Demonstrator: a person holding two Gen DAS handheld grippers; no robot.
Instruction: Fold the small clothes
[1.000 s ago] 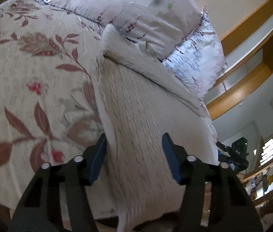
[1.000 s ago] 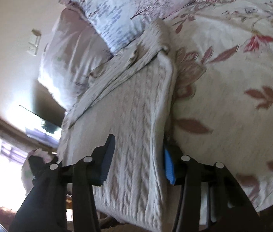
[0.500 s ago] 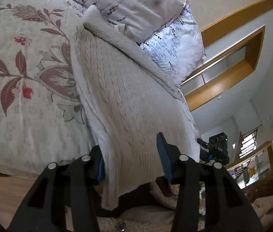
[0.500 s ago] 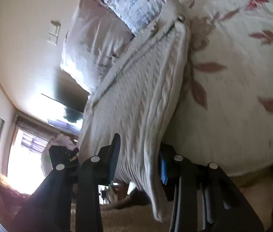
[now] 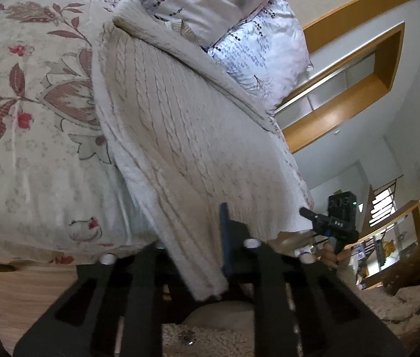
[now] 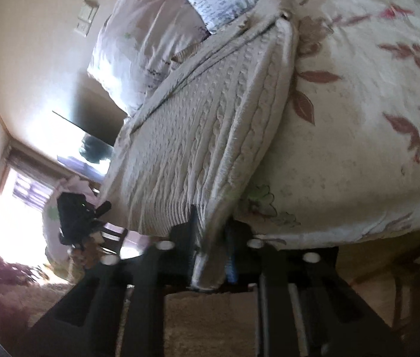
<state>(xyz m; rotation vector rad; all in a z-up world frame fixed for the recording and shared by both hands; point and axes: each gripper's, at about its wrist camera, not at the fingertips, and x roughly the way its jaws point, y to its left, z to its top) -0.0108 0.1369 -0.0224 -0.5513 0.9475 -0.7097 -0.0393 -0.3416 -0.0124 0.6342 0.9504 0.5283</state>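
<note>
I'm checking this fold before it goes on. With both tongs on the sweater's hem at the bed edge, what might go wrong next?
1. The left tongs pinch only a corner of the cream sweater; the thick knit may slip out.
2. The folded sleeve lies loose near the pillows, so a lift could undo it.
3. The right tongs hold the hem off the floral bedspread; an uneven lift could skew the fold.

Home bedroom, floral bedspread (image 5: 31, 125), pillows (image 5: 257, 53), shaggy rug (image 5: 412, 300), wall switch (image 6: 86, 17)

Left tool (image 5: 193, 248) pinches cream sweater (image 5: 180, 125) hem over bed (image 5: 31, 119).
</note>
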